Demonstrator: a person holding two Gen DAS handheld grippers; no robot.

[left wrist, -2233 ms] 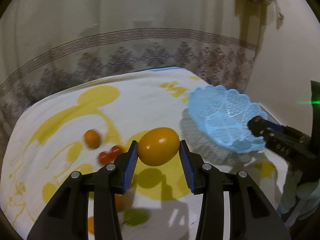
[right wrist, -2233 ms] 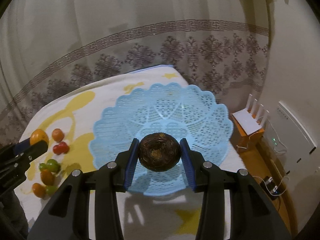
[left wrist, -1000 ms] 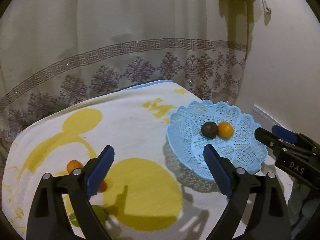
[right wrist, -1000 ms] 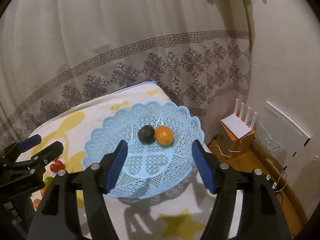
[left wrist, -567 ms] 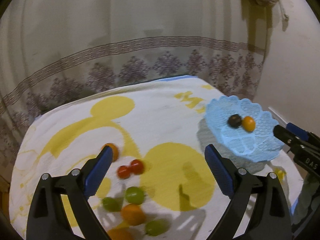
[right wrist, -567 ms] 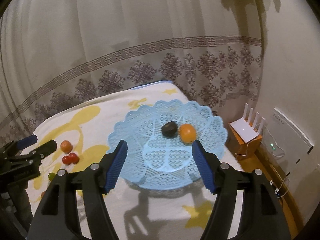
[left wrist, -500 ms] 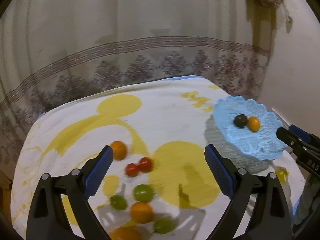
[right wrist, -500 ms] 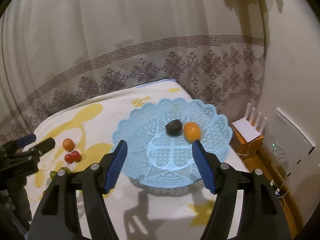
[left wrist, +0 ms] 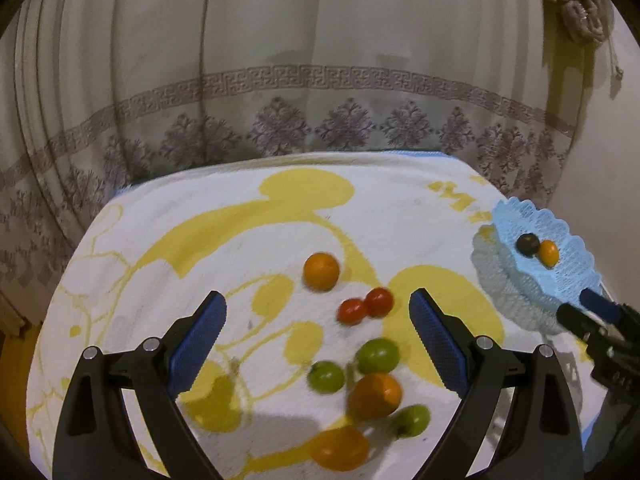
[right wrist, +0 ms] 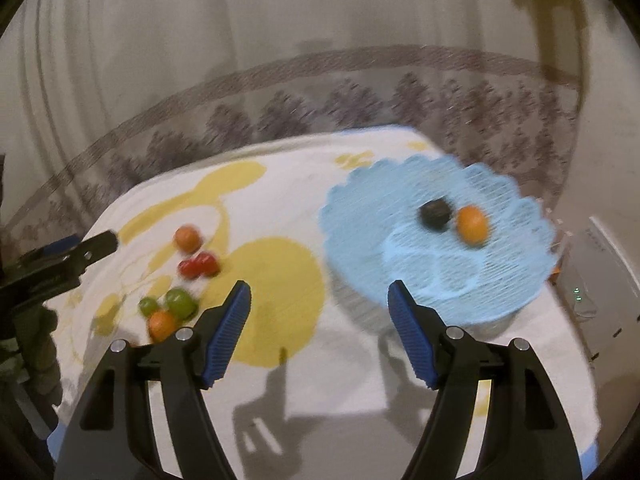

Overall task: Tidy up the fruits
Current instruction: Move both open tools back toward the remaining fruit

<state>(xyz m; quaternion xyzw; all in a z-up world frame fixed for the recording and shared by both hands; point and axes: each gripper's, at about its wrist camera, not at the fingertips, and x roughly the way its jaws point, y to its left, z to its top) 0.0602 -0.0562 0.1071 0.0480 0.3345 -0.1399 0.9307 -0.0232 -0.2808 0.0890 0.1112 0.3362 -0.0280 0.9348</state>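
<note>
Mostly round fruits (left wrist: pixel 321 271), orange, red, green, glossy

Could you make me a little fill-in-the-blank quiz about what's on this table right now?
1. The blue basket holds ___ fruits, one dark and one orange.
2. The two small red fruits lie ___ the basket, on the towel.
3. The left gripper holds ___ between its open jaws.

Missing words: two; outside; nothing
</note>
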